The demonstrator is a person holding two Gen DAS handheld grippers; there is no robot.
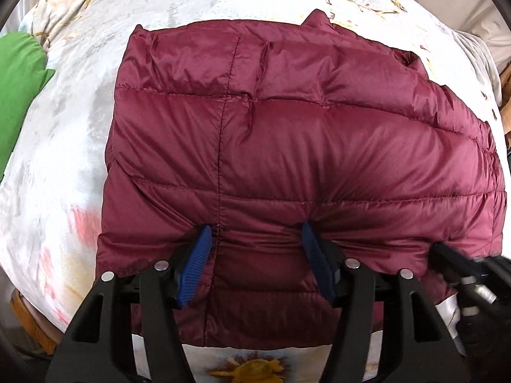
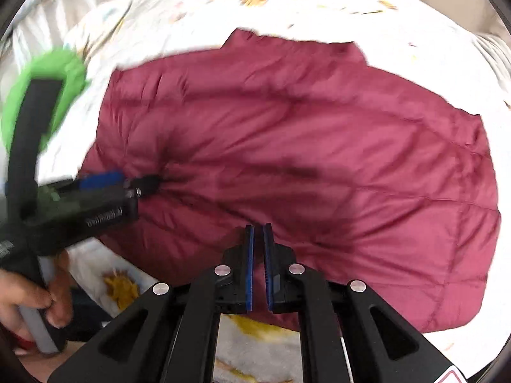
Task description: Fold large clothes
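A maroon quilted puffer jacket lies folded into a block on the flower-print bedsheet. My left gripper points down at the jacket's near edge. It is open, its blue pads resting on the fabric with a puffed section between them, not pinched. My right gripper hovers over the jacket's near edge. Its jaws stand almost together, with only a thin slit and nothing in it. In the left wrist view the right gripper is a blur at the jacket's lower right. In the right wrist view the left gripper touches the jacket's left side.
A bright green cloth lies on the sheet left of the jacket, also seen as green cloth behind the left tool. A hand holds the left gripper's handle. A pale pillow sits far right. The bed's near edge runs just below the jacket.
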